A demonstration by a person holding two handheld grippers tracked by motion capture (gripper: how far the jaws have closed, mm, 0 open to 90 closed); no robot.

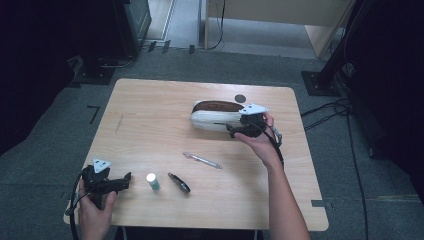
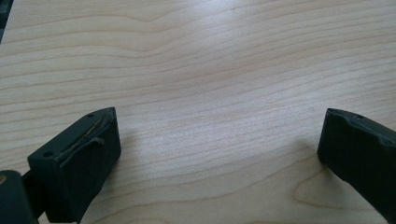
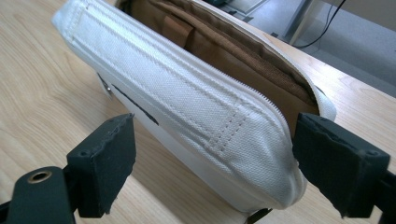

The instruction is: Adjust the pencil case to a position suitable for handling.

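Note:
A white fabric pouch [image 1: 214,118] lies unzipped at the middle back of the wooden table [image 1: 150,115], its brown lining [image 3: 224,51] showing. My right gripper [image 1: 232,129] is at the pouch's right end, held in a hand. In the right gripper view the pouch [image 3: 187,102] has its end between my right gripper's [image 3: 215,127] wide-apart jaws; the left pad stands clear of the cloth, and the right pad sits close beside the zipper edge. My left gripper [image 1: 124,180] rests at the table's front left corner. Its jaws [image 2: 222,121] stand open over bare wood.
A clear pen [image 1: 202,160] lies in the middle of the table. A small white-capped tube [image 1: 153,181] stands near the front, with a dark pen-like object [image 1: 179,182] just right of it. A dark round spot [image 1: 240,98] sits behind the pouch. Cables lie on the floor at right.

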